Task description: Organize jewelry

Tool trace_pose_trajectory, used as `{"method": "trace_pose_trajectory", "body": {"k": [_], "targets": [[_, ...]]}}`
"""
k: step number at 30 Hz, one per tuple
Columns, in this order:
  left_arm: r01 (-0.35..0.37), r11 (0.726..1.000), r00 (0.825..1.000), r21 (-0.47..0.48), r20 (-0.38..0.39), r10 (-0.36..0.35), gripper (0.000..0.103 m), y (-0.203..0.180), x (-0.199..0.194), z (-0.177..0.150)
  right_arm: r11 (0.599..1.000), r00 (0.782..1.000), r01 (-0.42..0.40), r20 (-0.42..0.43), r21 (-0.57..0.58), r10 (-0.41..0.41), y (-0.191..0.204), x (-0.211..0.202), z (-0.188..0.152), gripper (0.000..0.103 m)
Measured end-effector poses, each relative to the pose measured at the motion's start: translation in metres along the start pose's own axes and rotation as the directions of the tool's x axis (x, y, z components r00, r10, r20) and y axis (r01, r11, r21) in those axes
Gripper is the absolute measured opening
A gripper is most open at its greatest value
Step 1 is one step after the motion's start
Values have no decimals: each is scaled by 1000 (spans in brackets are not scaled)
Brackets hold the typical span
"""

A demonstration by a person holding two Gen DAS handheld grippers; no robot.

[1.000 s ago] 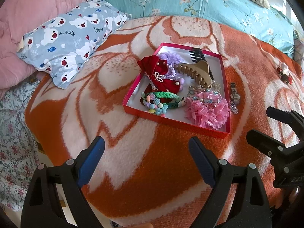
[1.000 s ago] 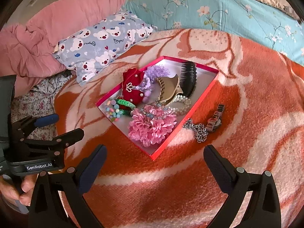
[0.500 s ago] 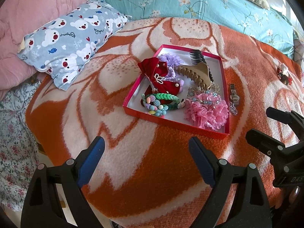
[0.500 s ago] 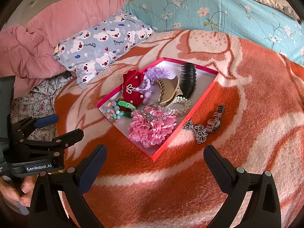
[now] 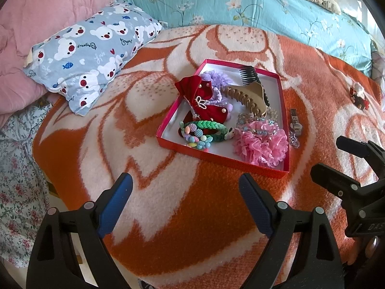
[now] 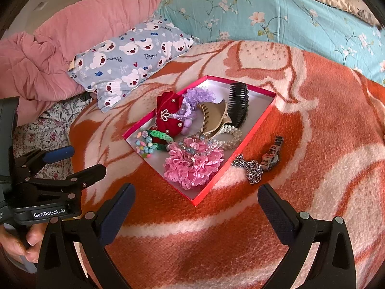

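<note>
A red shallow box (image 5: pixel 217 157) (image 6: pixel 258 122) lies on the orange and white blanket. It holds a red velvet bow (image 5: pixel 204 102), a pink scrunchie (image 6: pixel 192 163), a tan claw clip (image 6: pixel 215 118), a black comb (image 6: pixel 238 103) and bead bracelets. A silver chain (image 6: pixel 251 168) and a watch (image 6: pixel 272 155) lie on the blanket just right of the box. My left gripper (image 5: pixel 185 204) is open and empty, short of the box's near edge. My right gripper (image 6: pixel 196 212) is open and empty, near the box's front corner.
A bear-print pillow (image 5: pixel 91 53) and a pink quilt (image 6: pixel 60 53) lie at the back left. A turquoise floral cover (image 5: pixel 252 7) runs along the back. A small dark hair ornament (image 5: pixel 358 97) sits on the blanket at far right. The bed edge drops off at the left.
Both views have drifted slightly; the box sits a touch lower in frame. Both grippers stay open and nothing has been picked up.
</note>
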State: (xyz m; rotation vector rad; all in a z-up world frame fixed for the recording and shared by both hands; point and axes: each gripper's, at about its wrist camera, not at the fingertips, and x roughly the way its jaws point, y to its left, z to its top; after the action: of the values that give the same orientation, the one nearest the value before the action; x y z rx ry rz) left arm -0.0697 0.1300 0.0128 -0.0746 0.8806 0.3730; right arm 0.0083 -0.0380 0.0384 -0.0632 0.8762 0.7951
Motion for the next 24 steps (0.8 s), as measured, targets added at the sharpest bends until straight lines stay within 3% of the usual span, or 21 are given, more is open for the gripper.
{"method": "trace_pose_trajectory", "body": {"k": [24], "targets": [[-7,1000,1000,-12,6,7,91,-1,-4,0,1000,1000,5,4,-3,-5,4,-3,3,102]]}}
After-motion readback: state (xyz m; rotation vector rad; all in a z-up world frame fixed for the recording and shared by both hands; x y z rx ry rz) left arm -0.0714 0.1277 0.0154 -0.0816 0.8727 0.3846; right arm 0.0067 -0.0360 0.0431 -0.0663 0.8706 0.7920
